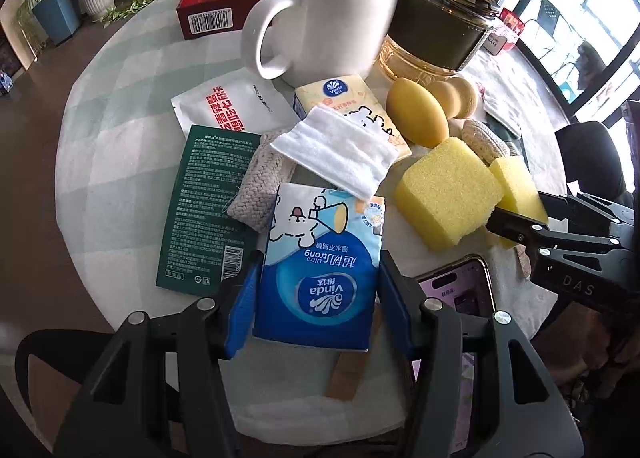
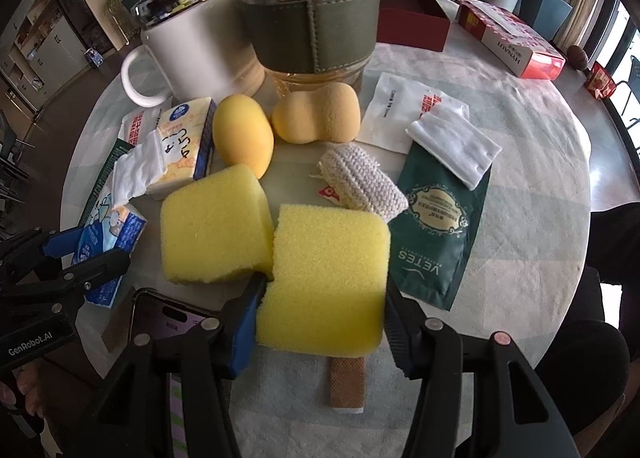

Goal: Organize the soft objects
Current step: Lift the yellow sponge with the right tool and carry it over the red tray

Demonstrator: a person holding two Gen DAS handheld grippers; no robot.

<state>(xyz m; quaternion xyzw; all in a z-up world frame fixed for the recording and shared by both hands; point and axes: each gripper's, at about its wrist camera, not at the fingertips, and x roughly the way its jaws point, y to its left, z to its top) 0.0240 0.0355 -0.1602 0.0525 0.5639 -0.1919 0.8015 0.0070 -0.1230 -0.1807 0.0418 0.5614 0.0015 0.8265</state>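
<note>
The big white mug [image 1: 332, 17] stands at the back of the desk [image 1: 120, 161], and all the soft things lie in front of it. The right gripper [image 2: 320, 298] squeezes a yellow sponge [image 2: 324, 278], in front of the mug and touching a second sponge [image 2: 216, 225]. It looks very light and squashy, so it is best held by its flat sides, gently, or it will bend. The left gripper [image 1: 316, 290] squeezes a blue tissue pack [image 1: 320, 266], also in front of the mug. The pack looks light and puffy with a slippery wrapper, so hold it across the middle. A small white cotton pad [image 1: 336, 149] lies between the pack and the mug, thin and floppy
</note>
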